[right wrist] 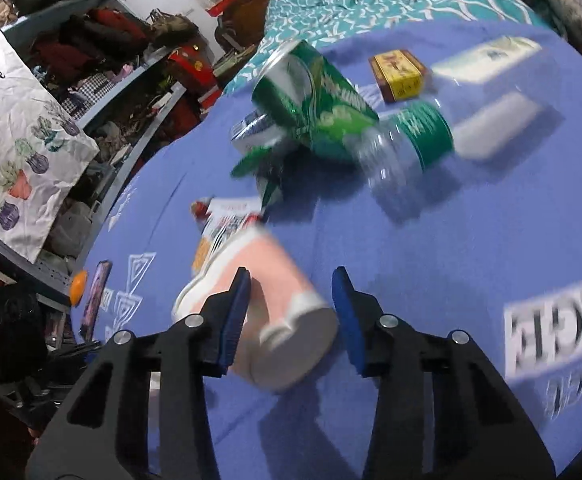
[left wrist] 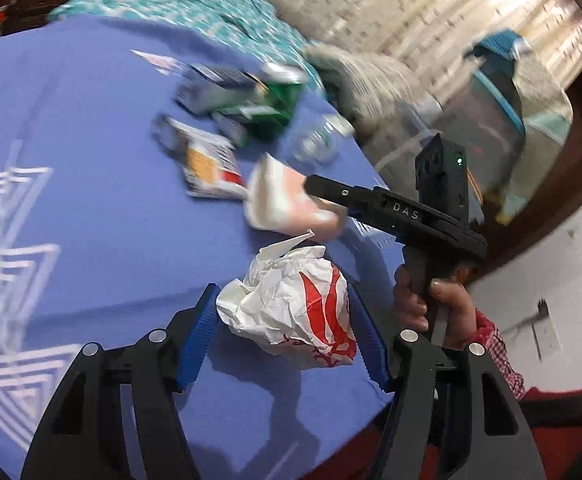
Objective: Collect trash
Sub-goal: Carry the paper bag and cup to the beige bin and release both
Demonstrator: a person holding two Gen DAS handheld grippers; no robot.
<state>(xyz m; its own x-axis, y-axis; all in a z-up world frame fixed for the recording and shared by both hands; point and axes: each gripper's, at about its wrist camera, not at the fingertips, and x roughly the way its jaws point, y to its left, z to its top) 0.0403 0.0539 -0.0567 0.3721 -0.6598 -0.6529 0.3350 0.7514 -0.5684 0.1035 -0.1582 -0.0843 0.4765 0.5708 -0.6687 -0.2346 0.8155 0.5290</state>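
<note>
Left gripper (left wrist: 283, 320) is clamped on the crumpled wrapper (left wrist: 291, 312), right gripper (right wrist: 289, 308) sits apart around the pink cup (right wrist: 267, 300) — squeeze gently, it'll crush.

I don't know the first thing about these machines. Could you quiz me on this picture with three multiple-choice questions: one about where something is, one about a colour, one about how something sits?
1. Where is the crumpled red-and-white wrapper?
A. On the floor
B. Between the two blue pads of the left claw
C. Inside a drawer

2. What colour is the cloth under the trash?
A. Blue
B. Yellow
C. Black

3. How does the pink cup sit?
A. Standing upright
B. Stacked on a plate
C. Lying on its side

Answers:
1 B: the left wrist view shows the wrapper with a blue pad against each side.
2 A: both views show a blue cloth with white print.
3 C: the right wrist view shows its round base facing the camera and its wall along the cloth.
</note>
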